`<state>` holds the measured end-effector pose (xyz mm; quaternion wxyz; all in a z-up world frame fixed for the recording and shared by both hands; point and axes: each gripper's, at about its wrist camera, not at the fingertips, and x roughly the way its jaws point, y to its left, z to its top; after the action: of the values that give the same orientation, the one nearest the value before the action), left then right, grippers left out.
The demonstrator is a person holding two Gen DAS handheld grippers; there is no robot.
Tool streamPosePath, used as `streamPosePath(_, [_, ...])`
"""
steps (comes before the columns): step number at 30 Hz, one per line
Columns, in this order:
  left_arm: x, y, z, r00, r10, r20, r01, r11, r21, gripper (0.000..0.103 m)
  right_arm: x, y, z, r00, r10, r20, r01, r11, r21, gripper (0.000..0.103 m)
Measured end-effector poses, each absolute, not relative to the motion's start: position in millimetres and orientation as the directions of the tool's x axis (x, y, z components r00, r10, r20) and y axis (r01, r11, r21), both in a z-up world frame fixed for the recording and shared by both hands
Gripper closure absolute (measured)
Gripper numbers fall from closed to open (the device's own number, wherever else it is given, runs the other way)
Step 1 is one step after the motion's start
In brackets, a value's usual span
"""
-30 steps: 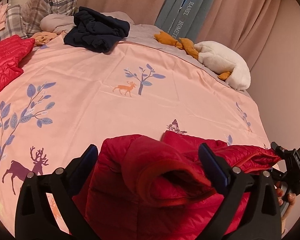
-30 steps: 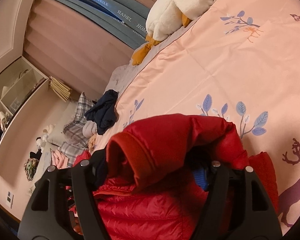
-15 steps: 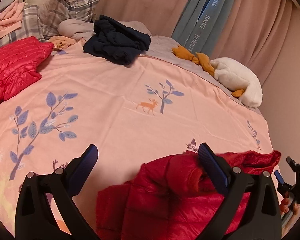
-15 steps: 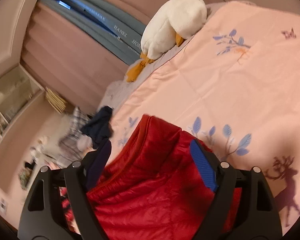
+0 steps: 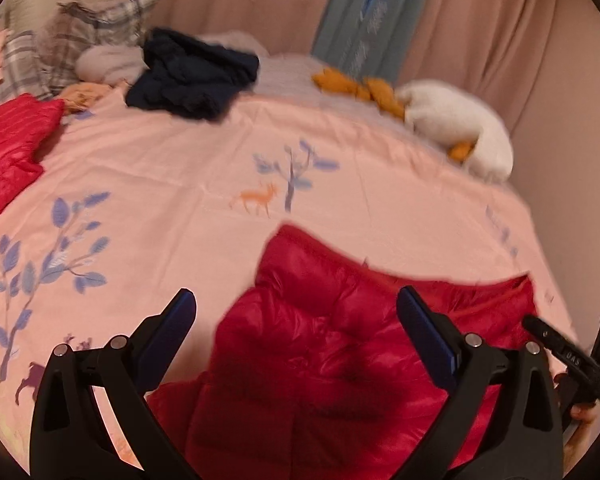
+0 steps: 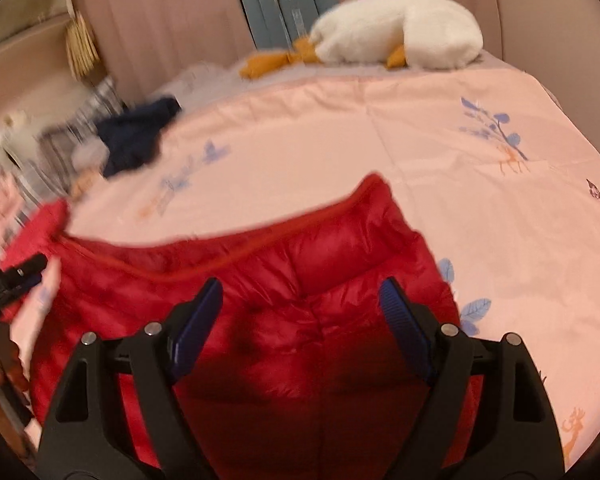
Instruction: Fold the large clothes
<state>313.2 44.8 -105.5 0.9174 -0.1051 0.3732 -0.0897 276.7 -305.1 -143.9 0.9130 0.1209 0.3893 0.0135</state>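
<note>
A red puffer jacket lies spread on the pink printed bedcover, its near part under both grippers. My left gripper hovers over the jacket's left half with its blue-padded jaws wide open and nothing pinched. In the right wrist view the same jacket shows a long hem edge running left. My right gripper stands open above it, pads clear of the fabric. The right gripper also shows at the left view's right edge, and the left gripper at the right view's left edge.
A second red jacket lies at the left, a navy garment and plaid pillows at the head of the bed. A white goose plush rests by the curtains. The bed's edge runs along the right.
The jacket's folded part, bunched between both pairs of jaws a second ago, now lies flatter on the bed. The right gripper opened wider and rolled toward level; both views shifted.
</note>
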Motion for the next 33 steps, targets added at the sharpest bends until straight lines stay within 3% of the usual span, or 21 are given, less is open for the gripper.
streamPosePath(4, [338.5, 33.0, -154.0, 0.568, -0.19, -0.801, 0.069, 0.981, -0.183, 0.002, 285.6, -307.7, -169.0, 0.643, 0.125, -0.756, 0.1, 0.965, 0.245, 0.021])
streamPosePath(7, [346.8, 37.5, -179.9, 0.501, -0.228, -0.835, 0.05, 0.971, -0.235, 0.002, 288.6, -306.5, -177.8, 0.63, 0.142, -0.764, 0.098, 0.961, 0.259, 0.02])
streamPosePath(18, [331.2, 40.5, -164.9, 0.565, -0.197, -0.801, 0.028, 0.975, -0.22, 0.001, 275.3, -302.6, -170.7, 0.663, 0.117, -0.739, 0.112, 0.961, 0.253, 0.019])
streamPosePath(26, [251.8, 26.8, -119.0, 0.678, -0.205, -0.706, 0.139, 0.979, -0.151, 0.001, 205.9, -269.0, -126.3, 0.754, 0.129, -0.644, -0.004, 0.982, 0.191, 0.019])
streamPosePath(33, [201.6, -0.6, -119.6, 0.705, -0.243, -0.666, 0.217, 0.968, -0.123, 0.001, 160.1, -231.1, -128.0, 0.765, 0.164, -0.623, -0.089, 0.985, 0.149, 0.019])
